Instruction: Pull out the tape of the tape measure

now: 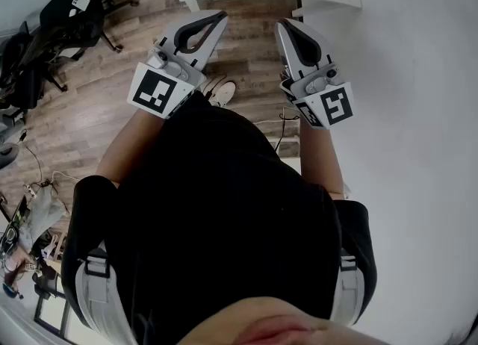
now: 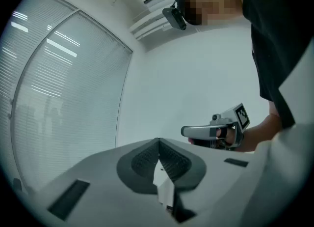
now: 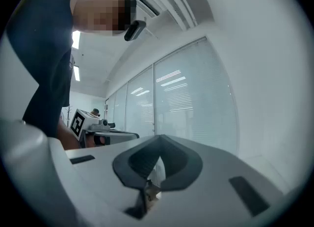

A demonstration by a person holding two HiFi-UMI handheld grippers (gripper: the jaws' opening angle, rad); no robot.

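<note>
Left hand-held gripper (image 1: 216, 19) and right hand-held gripper (image 1: 285, 28) are held level, jaws closed on nothing. No tape measure is seen in any view; the task is judged not yet begun.

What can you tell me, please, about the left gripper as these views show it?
The left gripper is a pale grey, plastic-looking tool with two curved jaws lined with dark ribbed pads. The jaws are shut tip to tip, with nothing between them. A cube with black square markers sits at its rear. Held level in the air above the wooden floor, beside the right gripper, it touches only the person's left hand.
</note>
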